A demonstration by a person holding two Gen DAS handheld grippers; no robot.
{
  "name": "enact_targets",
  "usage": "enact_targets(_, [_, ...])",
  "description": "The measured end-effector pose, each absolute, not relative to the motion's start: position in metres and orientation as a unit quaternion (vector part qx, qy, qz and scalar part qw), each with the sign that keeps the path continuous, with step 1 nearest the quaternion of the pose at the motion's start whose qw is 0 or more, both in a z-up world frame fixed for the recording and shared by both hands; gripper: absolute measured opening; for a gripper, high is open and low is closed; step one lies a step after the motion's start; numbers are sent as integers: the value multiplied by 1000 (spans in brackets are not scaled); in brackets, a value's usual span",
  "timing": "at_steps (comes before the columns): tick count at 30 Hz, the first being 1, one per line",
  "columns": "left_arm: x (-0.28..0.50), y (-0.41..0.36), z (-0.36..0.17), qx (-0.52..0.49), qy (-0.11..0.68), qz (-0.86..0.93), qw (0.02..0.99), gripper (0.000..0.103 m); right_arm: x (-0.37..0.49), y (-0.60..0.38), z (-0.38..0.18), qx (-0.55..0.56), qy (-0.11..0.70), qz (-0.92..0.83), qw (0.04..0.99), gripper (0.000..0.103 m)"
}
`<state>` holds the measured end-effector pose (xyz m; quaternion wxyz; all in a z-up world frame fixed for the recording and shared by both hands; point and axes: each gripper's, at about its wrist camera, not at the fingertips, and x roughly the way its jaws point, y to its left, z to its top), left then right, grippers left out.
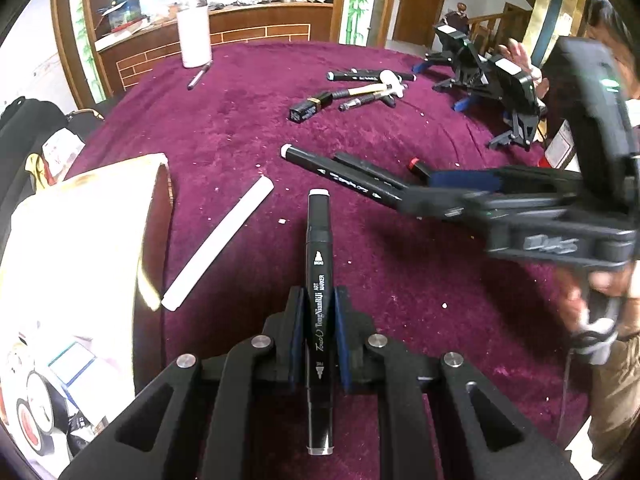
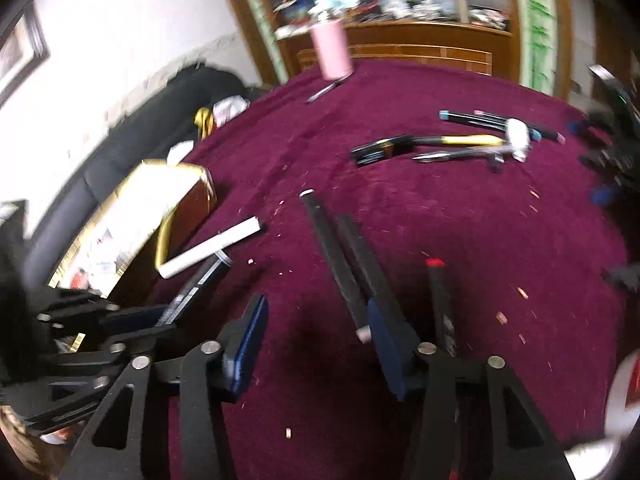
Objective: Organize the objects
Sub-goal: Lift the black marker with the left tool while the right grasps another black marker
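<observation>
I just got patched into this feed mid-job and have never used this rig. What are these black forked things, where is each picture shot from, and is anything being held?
There is no robot arm: a person carries a two-finger gripper in each hand, with a fisheye camera looking along its fingers. The left wrist view shows the left gripper shut on a black art marker. The right wrist view shows the right gripper with its jaws apart, holding nothing, low over a pair of black markers lying on the purple cloth. Also on the cloth: a white stick, a red-capped marker, a hammer among more pens, and an open box at the left edge.
</observation>
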<state>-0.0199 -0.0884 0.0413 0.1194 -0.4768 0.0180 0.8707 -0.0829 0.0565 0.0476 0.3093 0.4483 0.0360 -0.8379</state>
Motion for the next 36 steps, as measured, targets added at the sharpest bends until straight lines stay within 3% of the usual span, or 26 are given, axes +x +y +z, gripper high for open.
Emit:
enact_targets(5, [-15,-97,45,-474,13,873,112,14,-96,17,30,446,99,-832,313,47])
enact_targets(11, [-15,-101,46,-472,9,875,107,14,-101,5,15,456,114,-824,317,40])
enact_targets(16, [-14,-103,46,-471,3,876,105,14,-102,17,14,452,99,-831,308,12])
enact_targets(17, [-14,-103,46,-471,3,876,105,14,-104,19,14,453,91,-831,309,11])
enact_targets(24, [-9,-107,50,-466,-4,879,102,14,-115,41,14,474,23,-816,332,10])
enact_targets(33, [-8,-112,52,-462,-10,881,103,14,-120,36,30,451,16,-827,335,11])
enact_targets(36, [-6,-113,52,-461,-15,881,103,14,-126,22,29,443,31,-828,343,26])
